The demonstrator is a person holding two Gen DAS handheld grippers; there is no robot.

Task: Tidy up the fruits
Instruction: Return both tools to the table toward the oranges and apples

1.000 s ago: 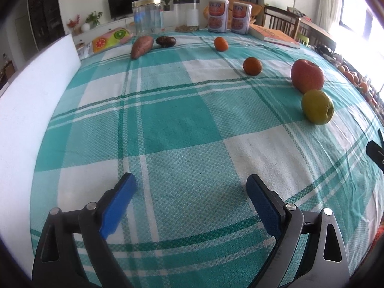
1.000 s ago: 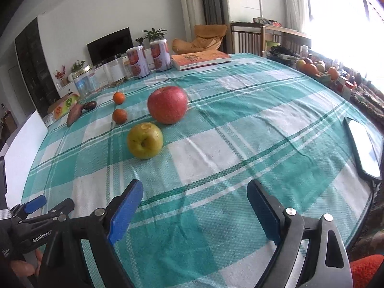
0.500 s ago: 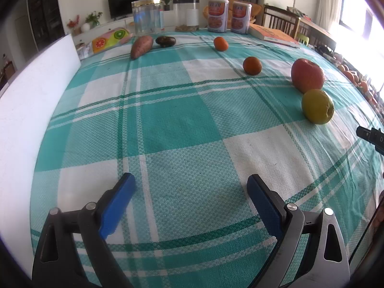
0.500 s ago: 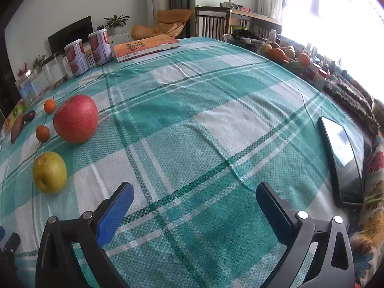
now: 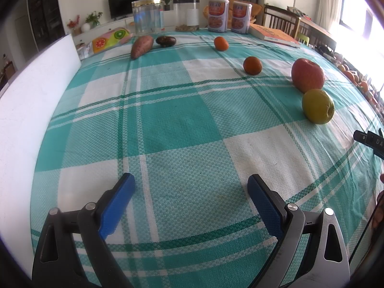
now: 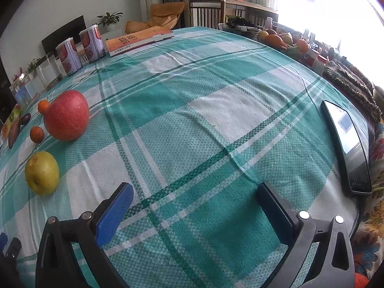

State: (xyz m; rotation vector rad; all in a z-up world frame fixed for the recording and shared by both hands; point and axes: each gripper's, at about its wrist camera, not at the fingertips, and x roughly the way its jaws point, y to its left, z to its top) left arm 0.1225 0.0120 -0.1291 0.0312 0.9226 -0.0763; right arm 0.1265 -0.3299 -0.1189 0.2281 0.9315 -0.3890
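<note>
A red apple and a yellow apple lie at the right of the checked tablecloth. Two small oranges lie farther back. A sweet potato and a dark fruit lie at the far left. My left gripper is open and empty over the near cloth. My right gripper is open and empty; the red apple and yellow apple are to its left.
A white board lines the left edge. Jars, two tins and a book stand at the back. A phone lies at the right edge. A fruit basket sits beyond the table.
My right gripper has swung to the right, so the fruits slid to the left of its view and the phone came closer. The left gripper has stayed put.
</note>
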